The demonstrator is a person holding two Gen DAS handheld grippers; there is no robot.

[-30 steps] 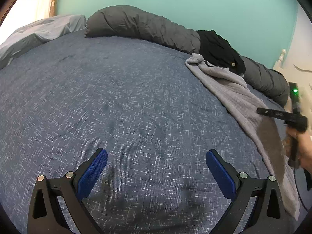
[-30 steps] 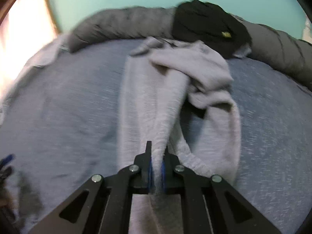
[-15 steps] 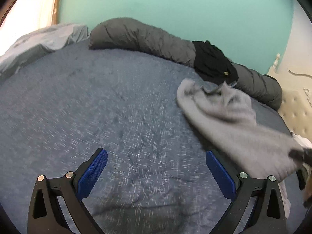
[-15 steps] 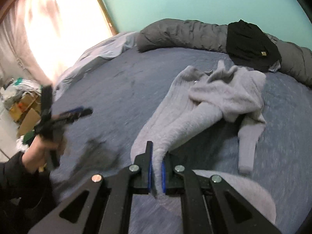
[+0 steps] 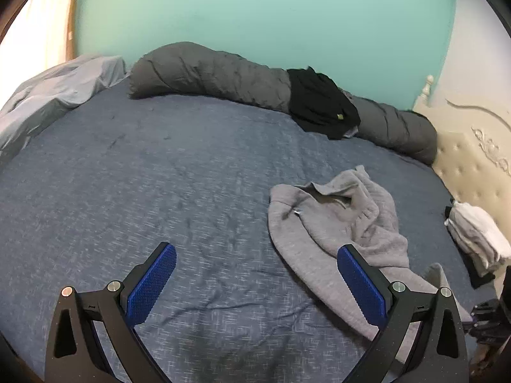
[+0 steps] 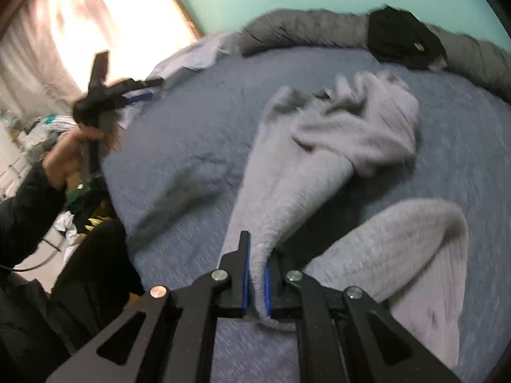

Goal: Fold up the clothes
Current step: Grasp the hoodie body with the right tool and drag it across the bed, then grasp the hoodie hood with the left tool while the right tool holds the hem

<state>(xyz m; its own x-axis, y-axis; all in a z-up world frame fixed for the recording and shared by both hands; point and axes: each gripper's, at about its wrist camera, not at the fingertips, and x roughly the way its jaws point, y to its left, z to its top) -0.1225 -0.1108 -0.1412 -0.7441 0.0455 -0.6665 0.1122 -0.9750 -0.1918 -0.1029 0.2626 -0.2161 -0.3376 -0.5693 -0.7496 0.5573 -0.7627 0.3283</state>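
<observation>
Left wrist view: the left gripper (image 5: 255, 274), black-framed with blue textured pads, is hovering over the blue heathered bedspread (image 5: 143, 175) with its jaws spread wide and nothing between them. The crumpled light grey knit sweatshirt (image 5: 335, 220) is lying on the bedspread ahead and to the right, its nearer part passing behind the right-hand pad and trailing toward the lower right edge. A long dark grey rolled duvet (image 5: 207, 73) is running along the far side of the bed against the teal wall (image 5: 255, 9), with a black garment (image 5: 322, 105) draped over it. A pale blue-grey sheet (image 5: 57, 86) is bunching at the far left. A stack of folded white and dark clothes (image 5: 479, 236) is sitting at the right by the cream tufted headboard (image 5: 472, 166). A dark piece of the other tool is showing at the lower right edge.

Right wrist view, motion-blurred: the right gripper (image 6: 257, 284) is clamping a narrow bunched end of the grey sweatshirt (image 6: 335, 140), the cloth pinched between the blue pads. From there the garment is stretching away across the bedspread (image 6: 198, 121) to a rumpled heap, and a sleeve (image 6: 408, 239) is curving off to the right. At left, a hand (image 6: 67, 156) in a dark sleeve (image 6: 22, 210) is holding the left gripper (image 6: 140, 91) up above the bed's edge, in front of a bright curtained window (image 6: 83, 22); its jaws are too blurred here to read.
</observation>
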